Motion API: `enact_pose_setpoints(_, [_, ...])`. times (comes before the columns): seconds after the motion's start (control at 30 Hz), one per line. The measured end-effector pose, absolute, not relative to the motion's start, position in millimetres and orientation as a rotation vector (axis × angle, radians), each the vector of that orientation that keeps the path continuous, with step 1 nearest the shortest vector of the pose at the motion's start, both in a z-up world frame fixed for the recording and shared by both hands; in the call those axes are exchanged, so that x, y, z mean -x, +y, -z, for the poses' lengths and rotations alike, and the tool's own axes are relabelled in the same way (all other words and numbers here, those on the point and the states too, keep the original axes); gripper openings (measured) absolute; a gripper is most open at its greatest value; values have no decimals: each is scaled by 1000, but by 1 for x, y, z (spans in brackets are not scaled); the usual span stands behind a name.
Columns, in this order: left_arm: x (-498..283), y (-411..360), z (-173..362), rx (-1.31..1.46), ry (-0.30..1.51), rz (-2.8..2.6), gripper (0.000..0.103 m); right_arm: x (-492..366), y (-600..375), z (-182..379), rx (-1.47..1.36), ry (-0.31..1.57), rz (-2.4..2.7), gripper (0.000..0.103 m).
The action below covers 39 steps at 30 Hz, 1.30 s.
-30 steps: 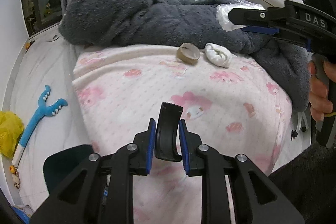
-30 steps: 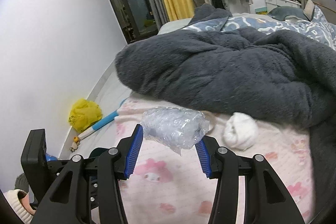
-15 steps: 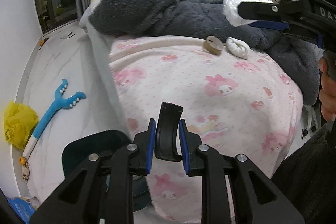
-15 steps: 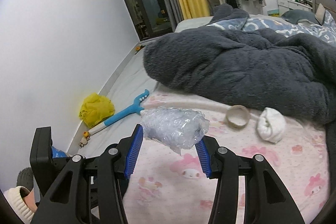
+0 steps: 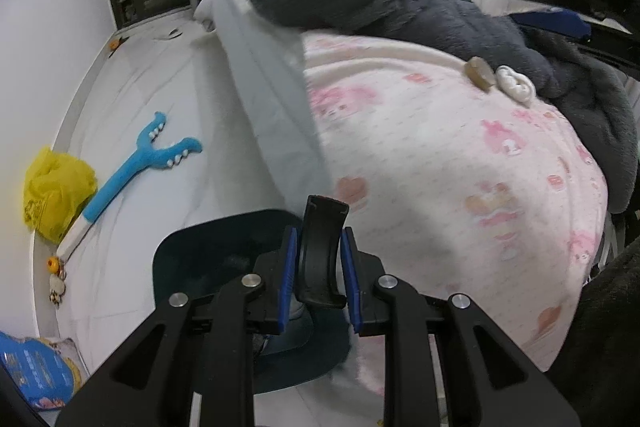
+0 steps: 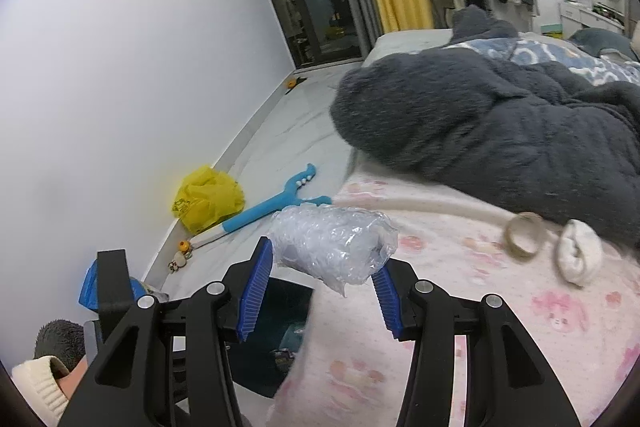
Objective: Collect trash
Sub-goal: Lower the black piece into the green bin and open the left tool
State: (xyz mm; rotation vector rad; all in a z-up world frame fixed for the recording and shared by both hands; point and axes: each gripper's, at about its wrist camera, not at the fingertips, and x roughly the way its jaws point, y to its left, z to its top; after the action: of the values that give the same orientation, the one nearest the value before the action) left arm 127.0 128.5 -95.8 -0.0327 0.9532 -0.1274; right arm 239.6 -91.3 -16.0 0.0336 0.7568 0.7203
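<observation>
left gripper [image 5: 320,269] clamped on curved black plastic piece [image 5: 322,247], stiff, above bin [image 5: 192,255] | right gripper [image 6: 322,277] pinching bubble wrap [image 6: 332,247]: light, crushable, slippery; grip mid-bundle, at bed [image 6: 480,327] edge

Tape ring [image 6: 525,235] beside sock [image 6: 578,253] on bed [image 6: 520,327]
</observation>
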Motion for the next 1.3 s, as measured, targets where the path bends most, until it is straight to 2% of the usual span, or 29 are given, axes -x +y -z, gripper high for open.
enact_pose_setpoints(0.97, [-98, 230, 175, 196, 1231, 27, 25, -234, 38, 68, 98, 894, -846, 50])
enact_pose_setpoints(1.3, [-83, 255, 167, 248, 1188, 7, 49, -230, 75, 95, 150, 957, -868, 50])
